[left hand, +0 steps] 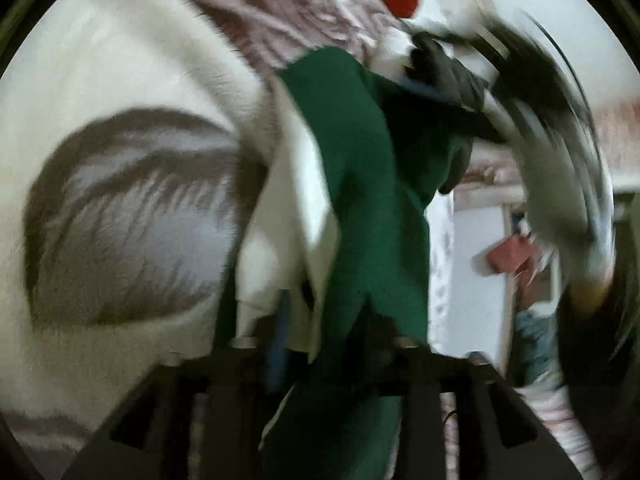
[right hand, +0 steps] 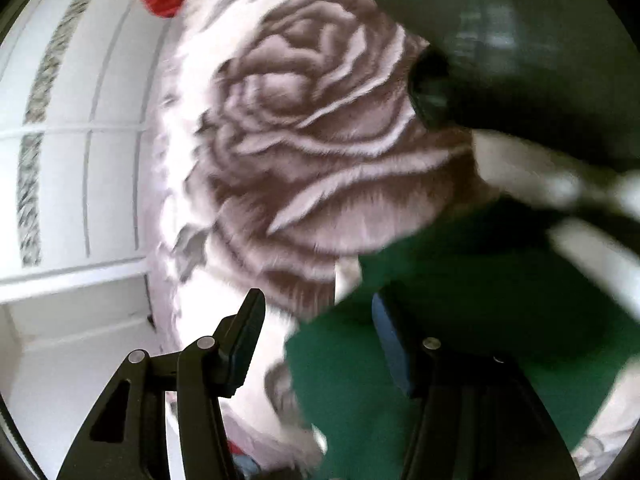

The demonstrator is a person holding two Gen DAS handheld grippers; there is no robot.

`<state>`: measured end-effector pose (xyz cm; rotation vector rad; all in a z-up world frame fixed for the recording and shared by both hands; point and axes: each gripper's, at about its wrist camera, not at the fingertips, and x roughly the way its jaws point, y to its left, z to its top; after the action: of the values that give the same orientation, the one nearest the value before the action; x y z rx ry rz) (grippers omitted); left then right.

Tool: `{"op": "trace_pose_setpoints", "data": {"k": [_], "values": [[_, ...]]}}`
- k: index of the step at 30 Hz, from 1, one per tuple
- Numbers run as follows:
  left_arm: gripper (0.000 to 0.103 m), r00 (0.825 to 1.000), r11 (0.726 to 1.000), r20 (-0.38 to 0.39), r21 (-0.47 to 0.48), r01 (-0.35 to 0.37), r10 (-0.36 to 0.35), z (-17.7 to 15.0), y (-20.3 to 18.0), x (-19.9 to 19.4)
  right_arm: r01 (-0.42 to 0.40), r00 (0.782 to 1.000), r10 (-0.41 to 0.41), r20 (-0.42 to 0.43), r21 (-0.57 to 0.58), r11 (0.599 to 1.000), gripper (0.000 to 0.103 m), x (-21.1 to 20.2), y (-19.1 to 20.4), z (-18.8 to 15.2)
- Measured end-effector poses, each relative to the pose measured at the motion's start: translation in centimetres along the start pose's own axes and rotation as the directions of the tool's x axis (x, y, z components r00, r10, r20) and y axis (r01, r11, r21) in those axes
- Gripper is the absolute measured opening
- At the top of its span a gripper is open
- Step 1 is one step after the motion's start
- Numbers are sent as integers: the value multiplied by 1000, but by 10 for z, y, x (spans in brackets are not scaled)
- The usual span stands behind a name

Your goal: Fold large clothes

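Garment (left hand: 360,200), green with a white lining, is pinched in the closed left tool (left hand: 324,344) and hangs lifted off the bed, so this looks like mid-fold, carrying an edge over. Right tool (right hand: 316,340) is spread wide, gripping nothing, green cloth draped over its right finger. Next move probably needs a fresh grab there. Beyond: rose blanket (right hand: 304,128), blurry.

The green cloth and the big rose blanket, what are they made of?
The green cloth looks like a soft, matte knit or fleece: it hangs in limp folds with no shine. The blur hides its weave, so that is a guess. It has a white layer too. The rose blanket looks like fluffy plush: tiny hairs feather the edges of its brown petals.
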<state>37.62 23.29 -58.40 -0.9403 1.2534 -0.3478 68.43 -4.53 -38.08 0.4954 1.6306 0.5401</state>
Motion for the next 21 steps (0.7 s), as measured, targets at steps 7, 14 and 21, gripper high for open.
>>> {"op": "trace_pose_setpoints", "data": {"k": [7,14,21], "values": [[54,994,991,64,-95,94,-89,64,17,1,49,992,-71,103,203,978,69,-75,-116,-121],[13,997,994,16,88,70,-72,114,-32,54,3,989,-64,134,413,911,69,-66,-211,-180],[15,995,998,-82,-22,59,-61,144,10,84,-53,984,-34,176,464,884,69,-54,-235,-202]]}}
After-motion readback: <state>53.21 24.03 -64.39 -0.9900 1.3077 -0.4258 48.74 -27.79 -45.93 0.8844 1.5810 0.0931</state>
